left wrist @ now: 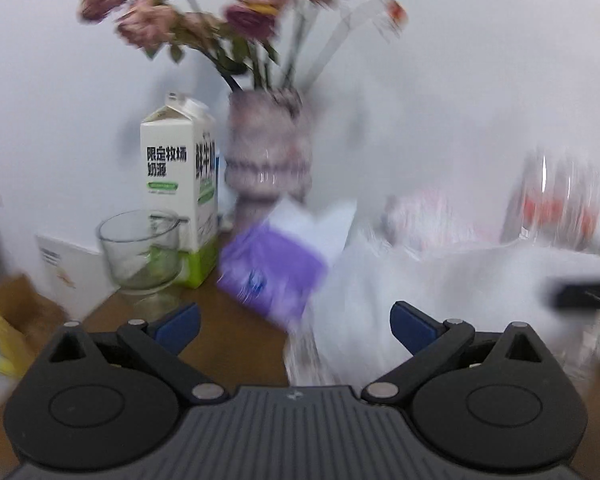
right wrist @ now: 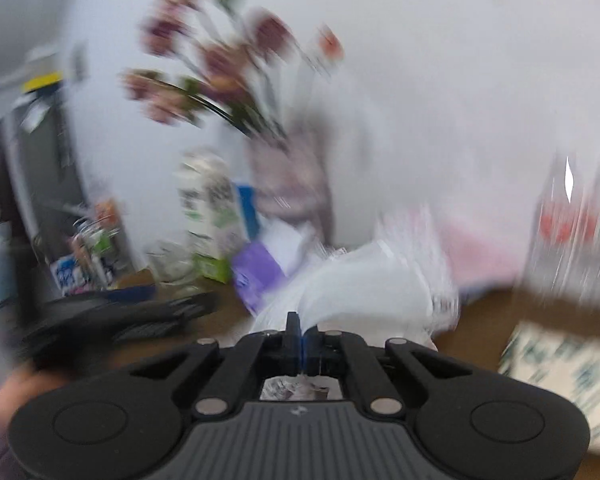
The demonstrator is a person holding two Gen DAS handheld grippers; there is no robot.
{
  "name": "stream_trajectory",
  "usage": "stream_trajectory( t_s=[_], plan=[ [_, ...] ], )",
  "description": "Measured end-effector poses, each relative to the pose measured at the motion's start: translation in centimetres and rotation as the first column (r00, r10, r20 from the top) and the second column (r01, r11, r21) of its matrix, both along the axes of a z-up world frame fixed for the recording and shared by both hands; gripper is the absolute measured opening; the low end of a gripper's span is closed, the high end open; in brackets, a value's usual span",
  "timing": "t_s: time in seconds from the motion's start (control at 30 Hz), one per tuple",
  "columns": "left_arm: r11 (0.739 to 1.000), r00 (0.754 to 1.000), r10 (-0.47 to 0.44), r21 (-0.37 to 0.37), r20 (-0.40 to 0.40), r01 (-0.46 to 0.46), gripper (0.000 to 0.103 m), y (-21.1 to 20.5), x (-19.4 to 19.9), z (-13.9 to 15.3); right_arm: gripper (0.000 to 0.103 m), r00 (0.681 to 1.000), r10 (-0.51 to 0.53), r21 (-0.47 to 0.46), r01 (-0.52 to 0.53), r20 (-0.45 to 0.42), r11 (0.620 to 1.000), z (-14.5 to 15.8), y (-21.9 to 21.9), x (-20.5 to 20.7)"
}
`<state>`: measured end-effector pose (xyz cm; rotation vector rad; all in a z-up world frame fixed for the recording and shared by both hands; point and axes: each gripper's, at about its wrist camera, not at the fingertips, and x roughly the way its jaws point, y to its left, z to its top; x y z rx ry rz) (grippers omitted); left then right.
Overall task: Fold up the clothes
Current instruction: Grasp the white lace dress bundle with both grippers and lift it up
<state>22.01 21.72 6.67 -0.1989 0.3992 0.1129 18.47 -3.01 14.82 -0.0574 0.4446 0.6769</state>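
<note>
Beside the milk carton (left wrist: 180, 184), on the brown desk (left wrist: 236, 344), a white garment (left wrist: 412, 304) lies in a blurred, rumpled heap, to the carton's right and just past a purple packet (left wrist: 272, 272) that leans between the two. The left gripper (left wrist: 296, 324) points slightly down at this group with its blue-padded fingers (left wrist: 178, 326) spread wide and nothing between them; the garment's near edge shows between the fingertips and beyond them, and whether it touches them cannot be told. A glass cup (left wrist: 140, 248) stands in front of the carton, and a vase of dried pink flowers (left wrist: 268, 148) stands behind it against the pale wall. From the right wrist view, the right gripper (right wrist: 300, 334) is tilted and rolled, its fingers pressed together with a thin fold of the white garment (right wrist: 364, 284) pinched between the pads, the cloth fanning out beyond them. Right of the carton, a clear bottle with a red label (right wrist: 568, 224) stands at the frame's far side.
</note>
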Motion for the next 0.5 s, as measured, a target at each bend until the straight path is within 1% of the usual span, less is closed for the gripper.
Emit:
stream_trajectory(
  t_s=[0.03,0.07,0.1,0.13,0.17,0.2,0.27,0.3,0.33,0.37,0.4,0.43,0.47,0.5],
  plan=[
    [0.996,1.0,-0.017,-0.09,-0.011,0.016,0.103,0.5,0.7,0.0,0.0,0.999,0.017,-0.016,-0.017,0.037,1.0,1.3,-0.9,-1.9],
    [0.983,0.998,-0.057,-0.179,-0.037,0.049,0.103,0.6,1.3,-0.1,0.0,0.997,0.035,-0.035,-0.033,0.067,0.999,2.3,-1.8,-3.6],
    [0.961,0.99,-0.128,-0.251,-0.051,0.111,0.103,0.0,1.3,-0.3,0.0,0.995,0.052,-0.057,-0.048,0.083,0.997,3.0,-2.8,-5.1],
    [0.932,0.977,-0.208,-0.314,-0.052,0.182,0.103,-1.0,1.1,-0.5,0.0,0.994,0.063,-0.082,-0.055,0.091,0.995,3.5,-3.8,-6.7],
    [0.893,0.957,-0.287,-0.375,-0.047,0.25,0.103,-1.9,0.8,-0.8,0.0,0.993,0.071,-0.104,-0.061,0.095,0.993,3.9,-4.9,-8.1],
    [0.864,0.937,-0.348,-0.399,-0.028,0.308,0.103,-3.0,0.2,-1.0,0.0,0.992,0.077,-0.123,-0.064,0.104,0.99,4.2,-6.0,-9.5],
    [0.811,0.903,-0.43,-0.44,0.001,0.386,0.103,-5.4,-1.4,-1.7,0.0,0.989,0.05,-0.152,-0.028,0.142,0.988,4.9,-8.4,-12.4],
    [0.76,0.878,-0.478,-0.495,0.016,0.422,0.103,-6.4,-2.0,-2.4,0.0,0.987,0.033,-0.155,-0.008,0.156,0.988,5.4,-9.6,-13.6],
    [0.674,0.848,-0.528,-0.582,0.05,0.454,0.095,-7.1,-2.7,-3.1,0.0,0.986,0.014,-0.148,0.011,0.164,0.989,6.1,-10.7,-14.8],
    [0.569,0.815,-0.571,-0.67,0.097,0.478,0.066,-7.7,-3.4,-3.9,0.0,0.985,-0.003,-0.142,0.028,0.173,0.99,6.9,-11.7,-15.8],
    [0.496,0.798,-0.587,-0.719,0.135,0.487,0.042,-8.2,-4.2,-4.0,0.0,0.982,-0.015,-0.14,0.042,0.191,0.989,7.7,-12.4,-16.9],
    [0.441,0.788,-0.592,-0.751,0.168,0.491,0.002,-8.6,-4.9,-3.8,0.0,0.976,-0.026,-0.14,0.057,0.215,0.989,8.6,-13.1,-18.2],
    [0.426,0.789,-0.583,-0.754,0.192,0.499,0.0,-9.0,-5.8,-3.1,0.0,0.969,-0.035,-0.138,0.07,0.243,0.988,9.5,-13.8,-19.5],
    [0.433,0.786,-0.574,-0.728,0.232,0.531,0.0,-9.3,-7.2,-1.3,0.0,0.961,-0.04,-0.133,0.079,0.273,0.988,10.4,-14.4,-20.8]
  ],
)
